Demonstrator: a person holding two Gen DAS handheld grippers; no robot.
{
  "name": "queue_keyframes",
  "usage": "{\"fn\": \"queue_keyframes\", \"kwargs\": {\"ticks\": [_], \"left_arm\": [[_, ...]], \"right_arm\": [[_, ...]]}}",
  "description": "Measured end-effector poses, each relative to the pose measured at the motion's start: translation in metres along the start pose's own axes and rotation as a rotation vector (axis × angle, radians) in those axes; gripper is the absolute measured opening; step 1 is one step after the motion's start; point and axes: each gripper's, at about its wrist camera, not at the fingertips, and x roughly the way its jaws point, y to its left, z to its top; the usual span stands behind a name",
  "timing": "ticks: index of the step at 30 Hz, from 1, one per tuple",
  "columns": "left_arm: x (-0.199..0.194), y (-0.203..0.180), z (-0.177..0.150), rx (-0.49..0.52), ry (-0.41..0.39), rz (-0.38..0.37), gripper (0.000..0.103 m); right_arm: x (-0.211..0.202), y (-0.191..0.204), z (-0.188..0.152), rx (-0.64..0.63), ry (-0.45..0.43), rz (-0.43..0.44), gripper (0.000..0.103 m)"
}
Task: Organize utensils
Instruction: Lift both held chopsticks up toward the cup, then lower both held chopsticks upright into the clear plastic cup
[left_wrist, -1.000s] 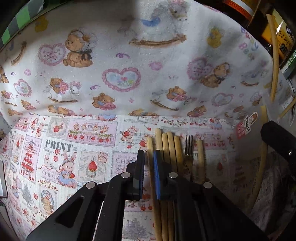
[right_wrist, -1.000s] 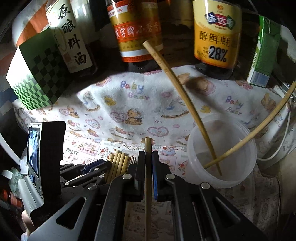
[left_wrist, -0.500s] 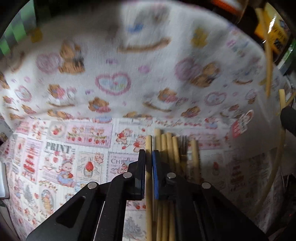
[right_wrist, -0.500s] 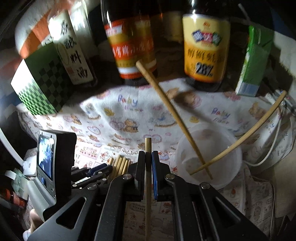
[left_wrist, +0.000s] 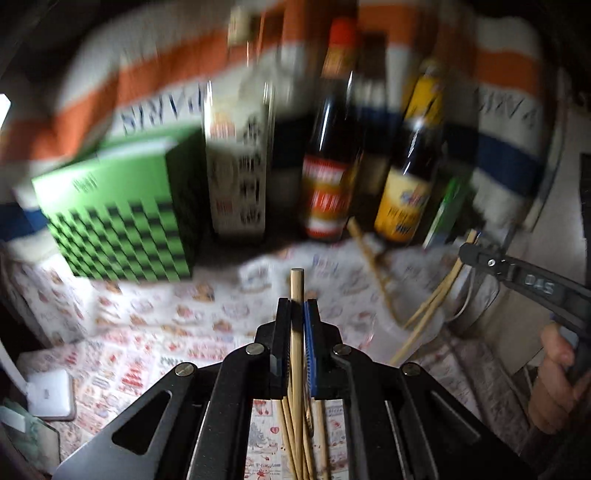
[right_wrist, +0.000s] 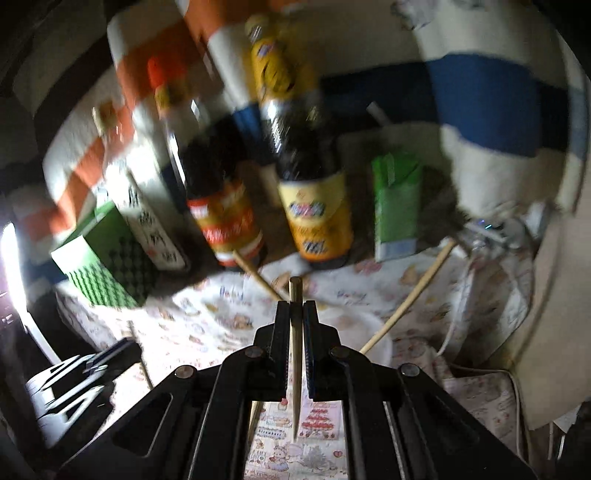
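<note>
Two sauce bottles (left_wrist: 325, 173) stand far on the cloth-covered surface (left_wrist: 177, 317); each gripper's jaws, left gripper (left_wrist: 296, 317) and right gripper (right_wrist: 295, 317), clamp a chopstick (left_wrist: 296, 295) pointing away.

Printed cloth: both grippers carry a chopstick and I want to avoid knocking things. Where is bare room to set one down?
Bare printed cloth lies between the green checkered box and the left gripper. It is crowded along the back by the sauce bottles, at the right by the white cup holding chopsticks, and under the left gripper by the chopstick bundle.

Sauce bottles (left_wrist: 327, 173), green checkered box (left_wrist: 122, 221)
</note>
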Motion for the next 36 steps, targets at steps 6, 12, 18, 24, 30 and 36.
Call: {"fn": "queue_keyframes", "kwargs": {"ticks": [6, 12, 18, 24, 30, 36], "left_arm": [[-0.049, 0.003, 0.005, 0.007, -0.217, -0.014, 0.006], [-0.074, 0.009, 0.009, -0.015, -0.367, 0.014, 0.006], [-0.073, 0.003, 0.014, -0.028, -0.427, -0.045, 0.006], [-0.063, -0.015, 0.029, -0.047, -0.421, -0.171, 0.006], [-0.064, -0.015, 0.033, -0.167, -0.518, -0.284, 0.006], [-0.046, -0.009, 0.032, -0.237, -0.562, -0.302, 0.006]], "right_arm": [[-0.04, -0.012, 0.011, 0.033, -0.109, 0.043, 0.008], [-0.073, -0.014, 0.012, 0.034, -0.185, 0.108, 0.008], [-0.088, -0.025, 0.015, 0.068, -0.246, 0.104, 0.008], [-0.091, -0.043, 0.019, 0.109, -0.268, 0.131, 0.008], [-0.093, -0.06, 0.022, 0.156, -0.31, 0.14, 0.008], [-0.089, -0.076, 0.024, 0.213, -0.317, 0.134, 0.008]]}}
